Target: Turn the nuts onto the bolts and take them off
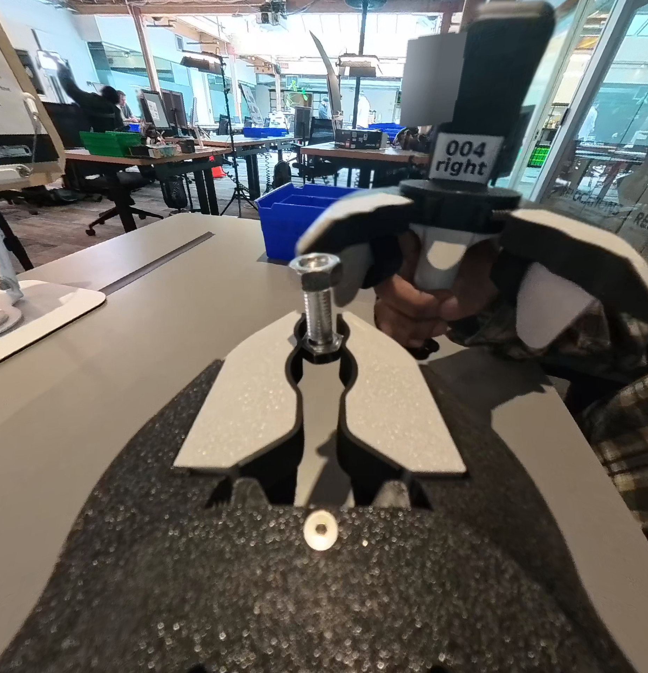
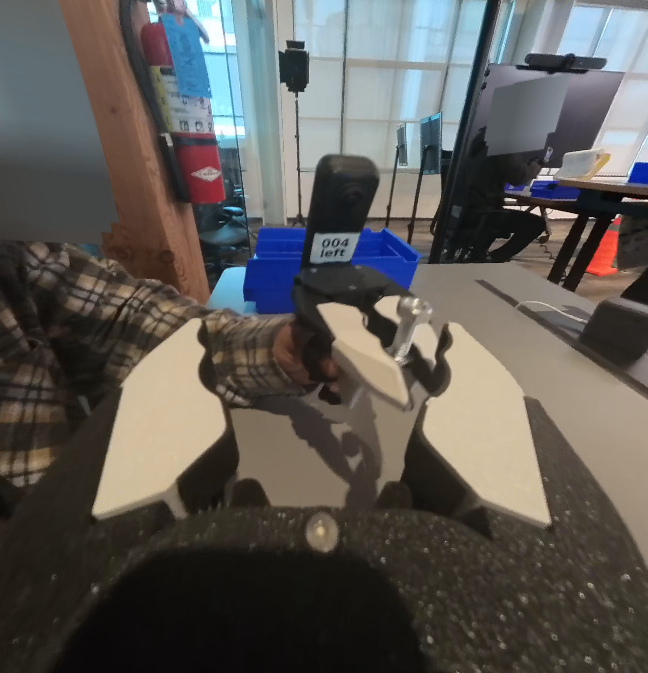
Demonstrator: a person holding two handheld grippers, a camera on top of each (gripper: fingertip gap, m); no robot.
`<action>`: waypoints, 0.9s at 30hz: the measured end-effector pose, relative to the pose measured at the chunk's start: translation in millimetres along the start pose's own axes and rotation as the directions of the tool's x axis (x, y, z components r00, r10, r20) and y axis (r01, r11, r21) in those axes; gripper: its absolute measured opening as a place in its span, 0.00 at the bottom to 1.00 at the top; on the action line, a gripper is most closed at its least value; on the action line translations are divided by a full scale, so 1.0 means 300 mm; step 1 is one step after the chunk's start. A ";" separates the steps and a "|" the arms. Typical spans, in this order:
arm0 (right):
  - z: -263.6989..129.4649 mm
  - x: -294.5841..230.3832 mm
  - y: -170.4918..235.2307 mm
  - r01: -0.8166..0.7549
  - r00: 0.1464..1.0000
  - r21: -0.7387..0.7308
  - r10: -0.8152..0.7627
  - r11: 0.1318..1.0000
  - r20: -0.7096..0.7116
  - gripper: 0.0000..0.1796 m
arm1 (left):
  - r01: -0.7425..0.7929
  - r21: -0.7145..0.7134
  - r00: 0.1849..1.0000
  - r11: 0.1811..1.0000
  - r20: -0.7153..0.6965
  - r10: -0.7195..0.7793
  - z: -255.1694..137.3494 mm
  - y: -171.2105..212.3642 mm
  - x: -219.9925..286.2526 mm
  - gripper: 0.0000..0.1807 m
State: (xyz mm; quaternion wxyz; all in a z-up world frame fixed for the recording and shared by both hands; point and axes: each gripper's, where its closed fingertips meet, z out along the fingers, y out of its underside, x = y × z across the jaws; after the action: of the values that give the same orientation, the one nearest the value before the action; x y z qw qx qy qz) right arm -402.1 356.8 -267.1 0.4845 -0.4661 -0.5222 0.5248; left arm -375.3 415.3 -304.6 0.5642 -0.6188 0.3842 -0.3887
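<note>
The left gripper is clamped on the lower end of an upright silver bolt standing on the grey table, its fingertips pinched around a hex collar at the base. A nut sits high on the thread, just under the top. The right gripper is spread wide, holding nothing – one finger hangs just beside the nut. To do this step well, it should likely close squarely on the nut's flats and turn while the left keeps the bolt upright. Behind stands a blue bin. Each gripper's camera stalk carries a white label with black printing; a red fire extinguisher bears stickers.
</note>
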 end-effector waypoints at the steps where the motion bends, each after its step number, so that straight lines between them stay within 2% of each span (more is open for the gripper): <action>1: 0.011 0.012 -0.013 -0.003 1.000 0.014 0.003 1.000 0.003 0.64 | -0.002 -0.001 1.000 1.000 -0.005 0.002 0.004 0.002 0.005 0.08; 5: 0.053 -0.005 -0.020 -0.022 0.998 0.023 0.021 0.999 0.058 0.64 | -0.009 -0.003 1.000 1.000 -0.002 0.009 0.011 0.002 0.013 0.08; 7: 0.035 -0.024 0.004 0.008 1.000 -0.011 -0.008 1.000 0.030 0.67 | -0.009 -0.002 1.000 1.000 0.006 0.009 0.005 0.000 0.007 0.08; 10: 0.004 -0.020 -0.001 0.004 1.000 0.002 -0.004 1.000 -0.001 0.65 | -0.008 -0.002 1.000 1.000 0.004 0.008 0.001 -0.003 0.002 0.08; 15: 0.064 -0.002 -0.009 -0.013 0.999 -0.001 0.013 1.000 0.038 0.65 | -0.012 -0.013 1.000 1.000 -0.007 0.012 0.016 0.008 0.017 0.08; 18: 0.048 -0.034 0.018 0.018 1.000 -0.037 -0.018 0.999 0.016 0.69 | -0.019 -0.016 1.000 1.000 0.003 0.019 0.009 0.008 0.012 0.08; 21: 0.021 -0.032 0.012 0.017 1.000 -0.030 -0.017 0.999 -0.002 0.66 | -0.019 -0.016 1.000 1.000 0.001 0.019 0.008 0.005 0.010 0.08; 27: 0.074 -0.019 0.002 0.002 1.000 -0.023 -0.002 1.000 0.028 0.68 | -0.020 -0.018 1.000 1.000 -0.004 0.020 0.014 0.009 0.019 0.08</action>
State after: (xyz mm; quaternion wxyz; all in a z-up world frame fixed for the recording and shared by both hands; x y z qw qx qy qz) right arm -423.8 349.0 -267.4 0.4723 -0.4638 -0.5354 0.5246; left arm -369.1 411.6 -307.2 0.5616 -0.6193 0.3950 -0.3810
